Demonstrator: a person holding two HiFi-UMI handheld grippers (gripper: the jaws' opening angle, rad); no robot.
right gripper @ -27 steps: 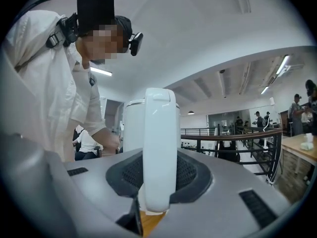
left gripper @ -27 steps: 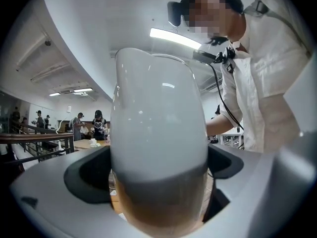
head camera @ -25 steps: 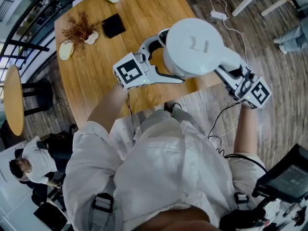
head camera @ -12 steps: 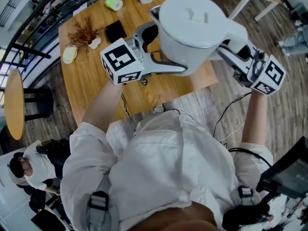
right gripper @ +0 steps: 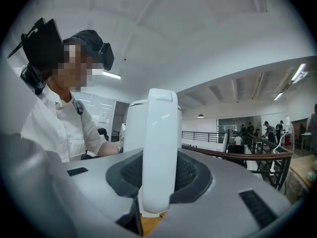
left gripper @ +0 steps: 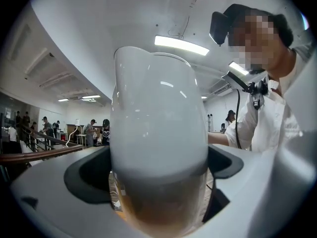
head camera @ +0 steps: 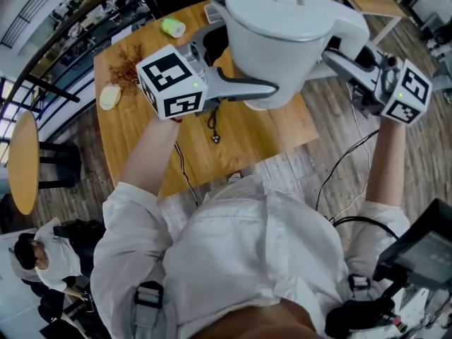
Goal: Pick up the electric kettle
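Above the table [head camera: 141,143], left tool [left gripper: 158,175] grips the kettle [head camera: 279,20] round its body; right tool [right gripper: 157,182], its handle [right gripper: 159,143].

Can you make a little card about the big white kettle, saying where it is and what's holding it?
Thing: white electric kettle
Where: in the air above the wooden table
Left hand-held gripper: shut on the kettle's body
Right hand-held gripper: shut on the kettle's handle
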